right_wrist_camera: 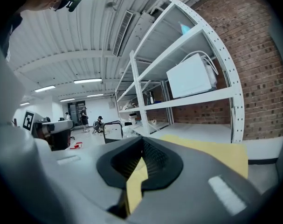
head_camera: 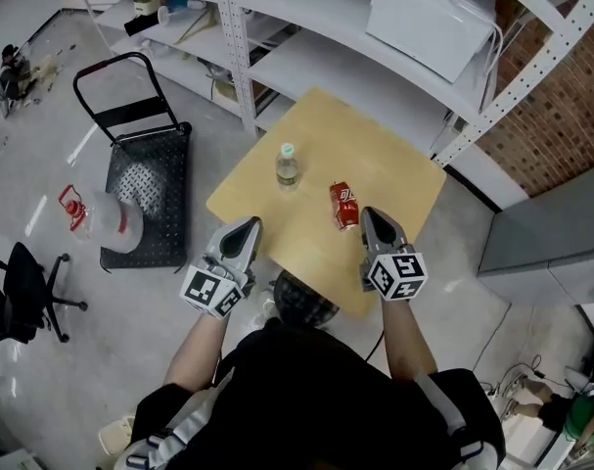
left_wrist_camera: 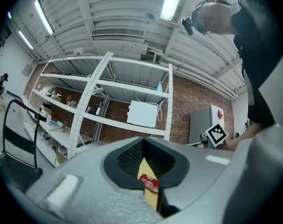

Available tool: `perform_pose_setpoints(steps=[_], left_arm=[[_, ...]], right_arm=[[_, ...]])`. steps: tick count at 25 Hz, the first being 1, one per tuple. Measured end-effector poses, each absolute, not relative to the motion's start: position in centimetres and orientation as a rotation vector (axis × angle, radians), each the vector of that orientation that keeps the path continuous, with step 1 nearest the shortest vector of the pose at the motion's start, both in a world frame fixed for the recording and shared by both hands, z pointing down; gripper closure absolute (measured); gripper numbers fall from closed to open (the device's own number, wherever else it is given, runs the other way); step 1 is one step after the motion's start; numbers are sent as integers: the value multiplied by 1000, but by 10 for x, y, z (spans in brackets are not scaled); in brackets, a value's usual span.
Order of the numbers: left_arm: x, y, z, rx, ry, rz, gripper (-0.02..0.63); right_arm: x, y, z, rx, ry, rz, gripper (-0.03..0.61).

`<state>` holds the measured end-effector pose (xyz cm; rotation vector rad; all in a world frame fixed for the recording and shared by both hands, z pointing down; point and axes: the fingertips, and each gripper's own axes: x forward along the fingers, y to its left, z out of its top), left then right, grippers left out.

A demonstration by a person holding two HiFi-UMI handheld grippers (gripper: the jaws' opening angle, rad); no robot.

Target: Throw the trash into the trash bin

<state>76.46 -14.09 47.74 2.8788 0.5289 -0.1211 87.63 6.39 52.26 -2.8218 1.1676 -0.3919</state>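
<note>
Setting: workshop floor with white metal shelving (head_camera: 277,27) along a brick wall (head_camera: 561,116); a square wooden table (head_camera: 404,179) stands before the shelves.
Trash, can: a crushed red can (head_camera: 344,205) lies on its side near the table's middle; through the left gripper view it shows as a red scrap (left_wrist_camera: 148,182) beyond the jaw slit.
Trash, bottle: a clear bottle (head_camera: 288,164) with a green cap stands upright at 10 o'clock of the can, apart from it.
Bin: a round dark-lined bin (head_camera: 301,300) sits at 7 o'clock of the can, by the table's near edge, partly hidden by the person's torso.
Left gripper (head_camera: 246,225): at about 9 o'clock of the can, tip at the table's near-left edge, aimed toward 1 o'clock; claw pressed together, pinching nothing (left_wrist_camera: 142,158).
Right gripper (head_camera: 368,213): at 5 o'clock of the can and just beside it, over the tabletop, aimed toward 11 o'clock; claw pressed together and empty (right_wrist_camera: 142,160).
Arms: both bare forearms reach forward from the torso, roughly parallel, marker cubes uppermost.
Surroundings: a platform trolley (head_camera: 145,179) and a clear jug (head_camera: 111,218) at 9 o'clock of the table.
</note>
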Motion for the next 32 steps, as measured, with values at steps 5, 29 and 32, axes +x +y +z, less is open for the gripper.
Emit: perform_pose_setpoints(steps=[5,29,32], left_arm=[[772,-158,502,2846,490,-16,612],[740,-203,554,2788,260,149,612],[733,-207,554,2789,244,150,612]], right_arm=[[892,42,566,-2856,1178,-521,574],[970,27,754,-2979,1014,-1524,155],[968,33,761,-2973,952,-1572,163]])
